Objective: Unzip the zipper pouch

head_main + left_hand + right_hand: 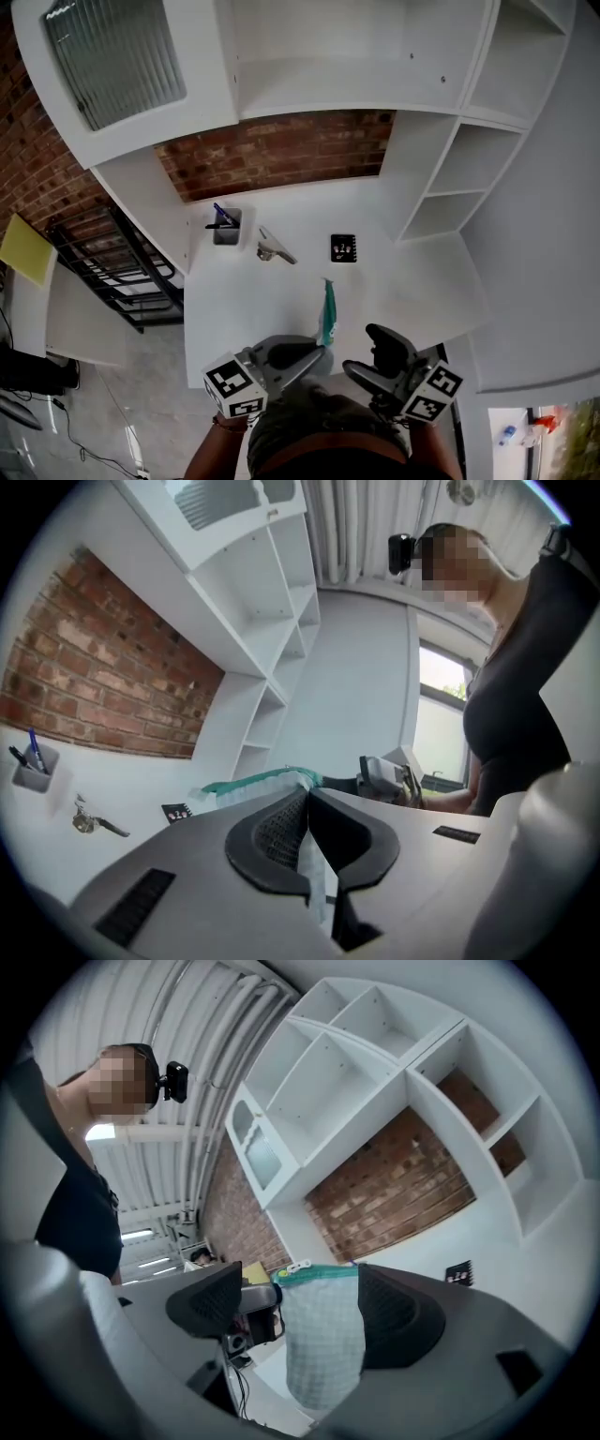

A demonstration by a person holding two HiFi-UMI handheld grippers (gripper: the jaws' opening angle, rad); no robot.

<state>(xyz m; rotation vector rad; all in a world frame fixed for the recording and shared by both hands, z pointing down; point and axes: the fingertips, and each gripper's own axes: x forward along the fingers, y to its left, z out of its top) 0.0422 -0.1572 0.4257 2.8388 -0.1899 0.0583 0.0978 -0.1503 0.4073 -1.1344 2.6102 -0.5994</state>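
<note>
A white mesh zipper pouch (327, 314) with a teal zipper edge hangs in the air above the white desk (412, 281). My left gripper (317, 354) is shut on one end of it; in the left gripper view the mesh is pinched between the closed pads (307, 803) and the teal edge of the pouch (253, 782) runs away to the left. My right gripper (367, 352) stands open beside it. In the right gripper view the pouch (323, 1335) hangs between the jaws, close against the right pad and apart from the left one, and a white zipper pull (298, 1267) shows at its top.
On the desk lie a pen cup (226, 227), a metal key-like piece (274, 247) and a small black card (344, 247). White shelves (450, 178) rise at the right, and a brick wall (281, 150) stands behind. The person's torso fills the bottom of the head view.
</note>
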